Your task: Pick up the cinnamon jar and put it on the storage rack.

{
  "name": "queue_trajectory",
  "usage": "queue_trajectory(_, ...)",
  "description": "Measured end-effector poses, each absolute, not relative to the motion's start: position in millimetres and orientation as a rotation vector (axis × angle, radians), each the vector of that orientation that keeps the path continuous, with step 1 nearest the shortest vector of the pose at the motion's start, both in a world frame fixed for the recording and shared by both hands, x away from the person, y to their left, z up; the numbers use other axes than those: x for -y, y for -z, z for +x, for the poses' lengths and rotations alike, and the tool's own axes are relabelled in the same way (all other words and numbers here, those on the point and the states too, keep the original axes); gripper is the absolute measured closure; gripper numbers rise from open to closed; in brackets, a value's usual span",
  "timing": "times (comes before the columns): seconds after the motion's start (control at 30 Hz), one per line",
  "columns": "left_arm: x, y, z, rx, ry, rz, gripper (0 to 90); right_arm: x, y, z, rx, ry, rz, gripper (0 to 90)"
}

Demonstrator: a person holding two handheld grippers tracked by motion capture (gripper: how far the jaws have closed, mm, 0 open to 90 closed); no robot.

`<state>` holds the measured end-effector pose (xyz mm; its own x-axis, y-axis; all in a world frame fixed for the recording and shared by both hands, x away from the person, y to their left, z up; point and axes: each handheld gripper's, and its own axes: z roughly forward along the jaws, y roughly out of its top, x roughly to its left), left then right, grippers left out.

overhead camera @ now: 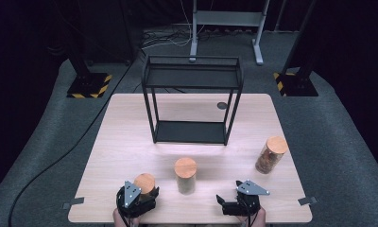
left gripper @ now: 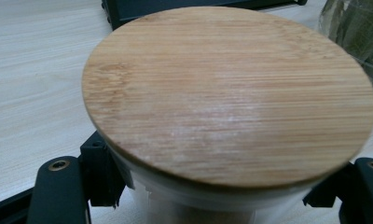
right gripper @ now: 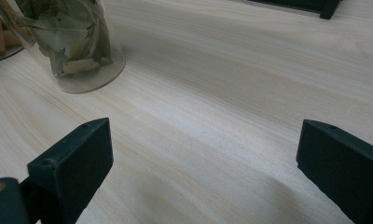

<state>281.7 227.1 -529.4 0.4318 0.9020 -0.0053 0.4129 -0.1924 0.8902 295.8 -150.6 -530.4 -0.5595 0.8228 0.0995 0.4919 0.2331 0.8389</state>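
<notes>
A clear jar with a round bamboo lid [overhead camera: 145, 182] stands near the table's front left. My left gripper [overhead camera: 139, 201] is shut on its body just below the lid. In the left gripper view the lid [left gripper: 226, 93] looms close, with a black jaw against the glass on each side. My right gripper [overhead camera: 229, 203] rests low at the front right and stands open; in the right gripper view its fingers [right gripper: 77, 163] have only bare tabletop between them. A second lidded jar [overhead camera: 185, 175], holding dried leaves [right gripper: 68, 42], stands between the two grippers.
A third lidded jar [overhead camera: 270, 154] with brown contents stands at the right edge. A black two-tier metal shelf [overhead camera: 192, 99] occupies the table's far middle. The light wooden table [overhead camera: 130, 151] has open surface in front of the shelf.
</notes>
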Motion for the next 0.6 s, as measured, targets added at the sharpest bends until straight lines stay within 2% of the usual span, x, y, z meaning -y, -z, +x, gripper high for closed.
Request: queue_trajectory(0.6, -228.6, 520.1, 285.5, -1.093, -0.700, 1.788, 25.0, 150.3, 530.4, 295.5, -2.150, -1.249, 1.207, 3.0)
